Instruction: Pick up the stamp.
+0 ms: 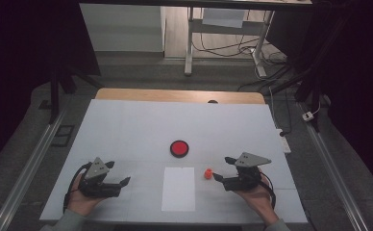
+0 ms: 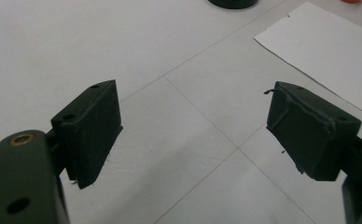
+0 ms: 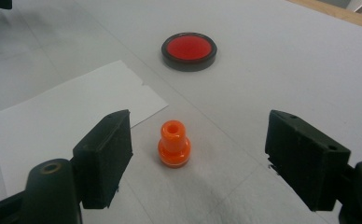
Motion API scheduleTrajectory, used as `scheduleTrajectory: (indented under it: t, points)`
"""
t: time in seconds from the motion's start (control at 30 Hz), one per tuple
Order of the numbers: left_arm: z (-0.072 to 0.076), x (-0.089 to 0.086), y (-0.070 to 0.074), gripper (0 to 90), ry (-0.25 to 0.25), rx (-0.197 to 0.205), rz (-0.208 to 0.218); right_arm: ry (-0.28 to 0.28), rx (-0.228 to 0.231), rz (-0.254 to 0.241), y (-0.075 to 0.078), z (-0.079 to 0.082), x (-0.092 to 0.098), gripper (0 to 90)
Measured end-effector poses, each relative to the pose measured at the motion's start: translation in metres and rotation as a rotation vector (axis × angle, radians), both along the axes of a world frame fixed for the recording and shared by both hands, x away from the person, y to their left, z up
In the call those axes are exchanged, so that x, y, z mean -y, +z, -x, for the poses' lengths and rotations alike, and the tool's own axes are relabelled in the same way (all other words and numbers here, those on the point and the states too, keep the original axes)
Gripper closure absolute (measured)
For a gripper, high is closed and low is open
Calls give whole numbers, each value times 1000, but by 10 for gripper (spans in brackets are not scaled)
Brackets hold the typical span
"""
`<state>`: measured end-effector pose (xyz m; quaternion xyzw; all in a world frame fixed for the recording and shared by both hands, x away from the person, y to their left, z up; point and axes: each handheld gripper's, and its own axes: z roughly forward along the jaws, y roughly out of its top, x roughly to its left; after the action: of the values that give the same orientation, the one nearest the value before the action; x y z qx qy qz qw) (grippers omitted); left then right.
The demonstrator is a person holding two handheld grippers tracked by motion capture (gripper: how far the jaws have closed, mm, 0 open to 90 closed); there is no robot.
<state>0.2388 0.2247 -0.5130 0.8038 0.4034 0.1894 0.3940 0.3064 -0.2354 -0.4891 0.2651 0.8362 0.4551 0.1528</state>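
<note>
Right hand-held gripper [image 3: 198, 154] open wide, jaws either side of small orange peg [image 3: 174, 144], not touching yet. Peg upright on white bench [image 1: 127, 125], just beside white paper sheet [image 1: 178, 188], at approx. 3 o'clock from it; red disc w/ black rim [image 1: 179, 148] at approx. 12 o'clock from sheet. Left hand-held gripper [image 2: 193, 135] also open, nothing between jaws. Peg probably light, stiff plastic, smooth, so maybe slippery, easy to tip. Best to take hold at wide lower body, not narrow neck. No brand, label or writing readable.
</note>
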Motion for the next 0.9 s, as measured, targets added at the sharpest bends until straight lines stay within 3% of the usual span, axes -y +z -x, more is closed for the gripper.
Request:
scheduleTrajectory:
  t: [0.43, 0.9]
  points:
    - [-2, 1, -1, 175, -2, -7, -7, 24, -66, 54, -5, -4, -18, 235]
    - [-2, 1, -2, 175, -2, -11, -10, 22, -95, 104, -15, -7, -30, 366]
